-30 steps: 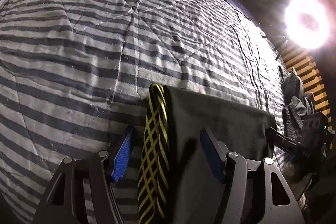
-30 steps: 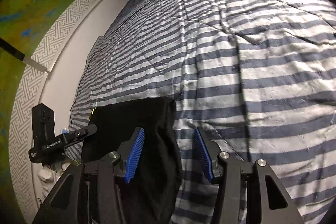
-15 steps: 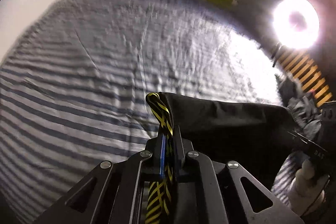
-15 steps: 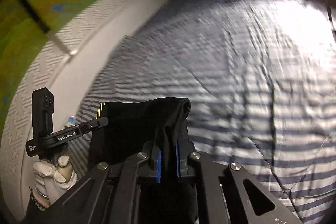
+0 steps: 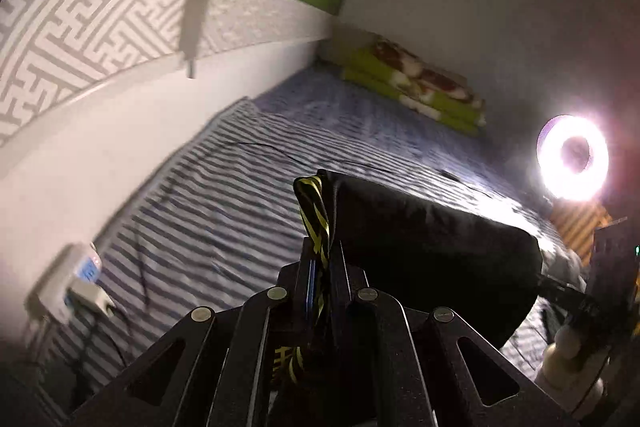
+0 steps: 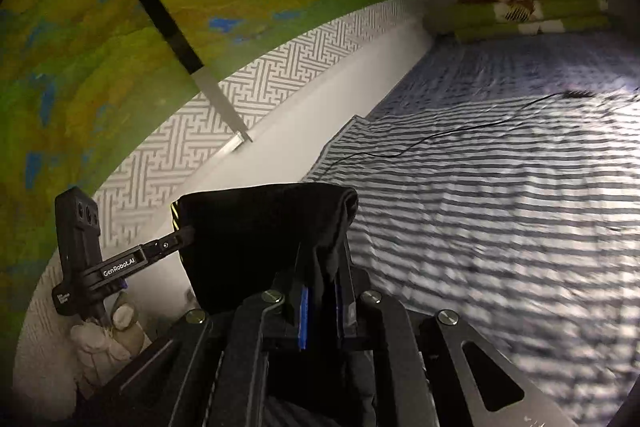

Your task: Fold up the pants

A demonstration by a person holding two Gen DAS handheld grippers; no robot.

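Black pants (image 5: 432, 247) with a yellow-and-black patterned side stripe (image 5: 316, 215) hang in the air above the striped bed, stretched between both grippers. My left gripper (image 5: 320, 267) is shut on the striped edge. My right gripper (image 6: 320, 291) is shut on the opposite black edge of the pants (image 6: 260, 235). In the right wrist view the left gripper (image 6: 176, 241) shows at the far corner, held by a gloved hand (image 6: 108, 339). In the left wrist view the right gripper (image 5: 560, 293) shows at the right edge.
A blue-and-white striped quilt (image 6: 500, 195) covers the bed, with a thin black cable (image 6: 440, 135) lying across it. Folded green blankets (image 5: 416, 91) sit at the head. A ring light (image 5: 572, 157) glares on the right. A white charger (image 5: 80, 287) lies by the wall.
Both grippers closed on the pants' edges, then lifted them off the quilt. The views have tilted upward, so wall and headboard area now show.
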